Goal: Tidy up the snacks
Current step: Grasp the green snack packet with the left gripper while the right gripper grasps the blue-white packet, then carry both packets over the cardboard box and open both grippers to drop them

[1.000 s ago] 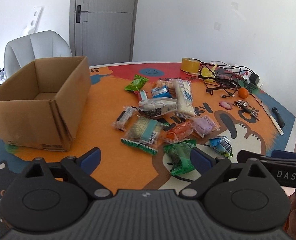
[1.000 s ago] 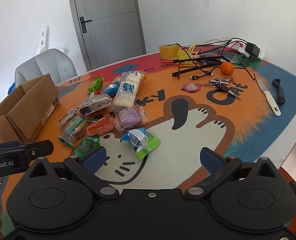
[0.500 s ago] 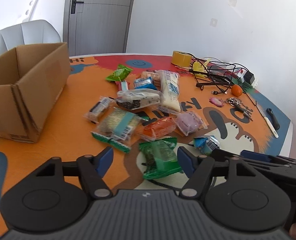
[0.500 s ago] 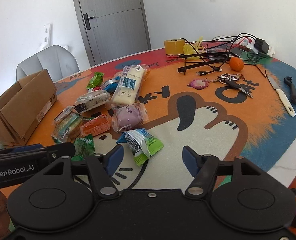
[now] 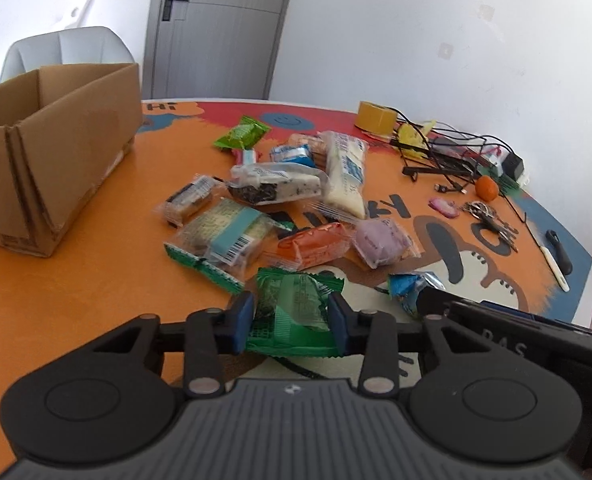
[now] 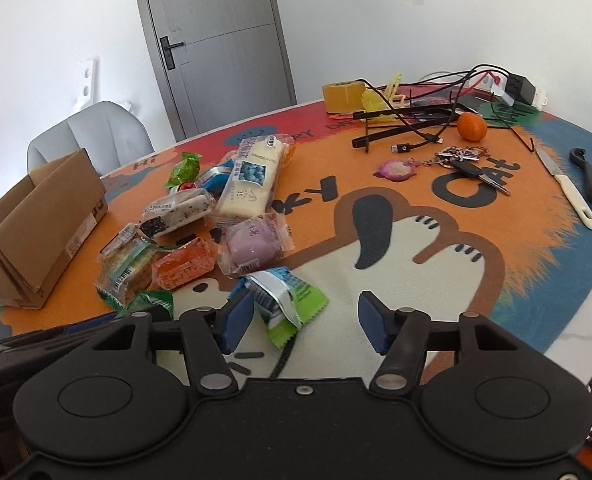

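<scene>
Left gripper [image 5: 290,322] angled down, closing, apparently pinching green packet [image 5: 292,312]; right gripper [image 6: 301,318] closing (blue-green packet [image 6: 284,298] between).

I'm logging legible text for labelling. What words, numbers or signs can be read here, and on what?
"HI": table mat.
"CAT": table mat, by the keys.
"35": long white snack pack.
"DAS" (partly readable): right hand-held gripper.
Barcodes and small print on the other wrappers: too small or blurred to read.

A round tabletop [image 6: 415,272] is covered by a cartoon mat; a cardboard box [image 5: 52,160] is set at nine o'clock, snack packets [image 5: 296,200] at centre, keys [image 6: 463,160] at two o'clock.
</scene>
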